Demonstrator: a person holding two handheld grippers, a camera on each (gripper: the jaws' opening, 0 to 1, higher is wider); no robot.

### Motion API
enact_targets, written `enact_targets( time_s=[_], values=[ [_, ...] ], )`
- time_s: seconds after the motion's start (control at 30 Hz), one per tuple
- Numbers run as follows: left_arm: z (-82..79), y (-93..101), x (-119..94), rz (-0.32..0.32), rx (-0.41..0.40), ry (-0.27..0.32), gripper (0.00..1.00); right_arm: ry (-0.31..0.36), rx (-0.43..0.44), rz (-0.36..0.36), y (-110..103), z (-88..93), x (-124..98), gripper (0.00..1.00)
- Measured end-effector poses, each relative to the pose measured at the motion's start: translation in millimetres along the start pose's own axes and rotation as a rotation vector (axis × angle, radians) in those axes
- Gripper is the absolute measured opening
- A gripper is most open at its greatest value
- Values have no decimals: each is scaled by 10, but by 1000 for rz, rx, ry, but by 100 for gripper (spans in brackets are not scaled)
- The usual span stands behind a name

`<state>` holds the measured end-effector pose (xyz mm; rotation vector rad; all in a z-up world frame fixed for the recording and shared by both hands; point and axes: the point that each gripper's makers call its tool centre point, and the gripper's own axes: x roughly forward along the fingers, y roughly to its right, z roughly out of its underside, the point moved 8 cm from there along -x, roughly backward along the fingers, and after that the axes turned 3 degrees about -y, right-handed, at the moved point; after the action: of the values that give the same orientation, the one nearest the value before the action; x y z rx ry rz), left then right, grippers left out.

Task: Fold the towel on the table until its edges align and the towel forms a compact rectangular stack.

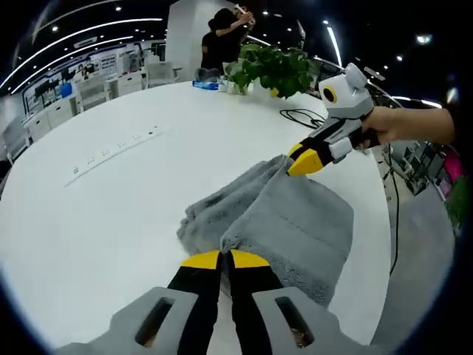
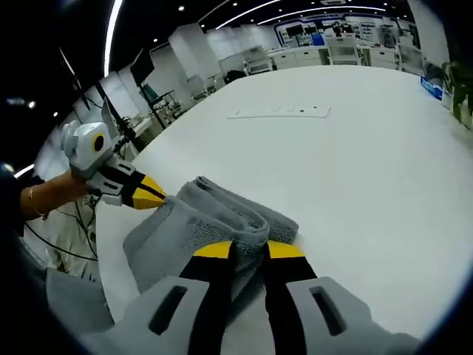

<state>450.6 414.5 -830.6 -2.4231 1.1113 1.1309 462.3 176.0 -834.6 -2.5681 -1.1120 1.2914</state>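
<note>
Here, one grey towel [image 1: 284, 222] on one white table [image 1: 96, 214], two grippers, left gripper [image 1: 225, 259] and right gripper [image 2: 249, 250], jaws pinching its edges.

L yellow-tipped black two-jaw gripper [image 1: 225, 259]: jaws together, tips nipping the near edge of the grey fluffy towel [image 1: 295, 222]. R yellow-tipped gripper [image 2: 249, 250]: jaws nearly closed, pinching the towel's far edge; seen in L gripper view [image 1: 304, 160] held by a bare hand [image 1: 388, 126], forearm stretched in from the side.
</note>
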Motion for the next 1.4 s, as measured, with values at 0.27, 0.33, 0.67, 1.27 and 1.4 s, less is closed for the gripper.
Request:
enact_targets(
  time_s=[0.27,0.33,0.67,1.27,1.4],
  values=[
    [-38,-88,133,-20,19,5,4,14,9,39,110,-30,115,12],
    [-51,-128,190,-20,24,4,4,15,0,48,123,-54,142,12],
    [-149,-231,288,-70,41,37,4,39,-8,99,222,-198,217,12],
    [-312,-51,-443,-105,-22,274,51,238,-159,110,-121,-309,-437,32],
    [-328,81,-614,-114,-42,354,67,255,-153,93,-282,-224,-566,44]
  ],
)
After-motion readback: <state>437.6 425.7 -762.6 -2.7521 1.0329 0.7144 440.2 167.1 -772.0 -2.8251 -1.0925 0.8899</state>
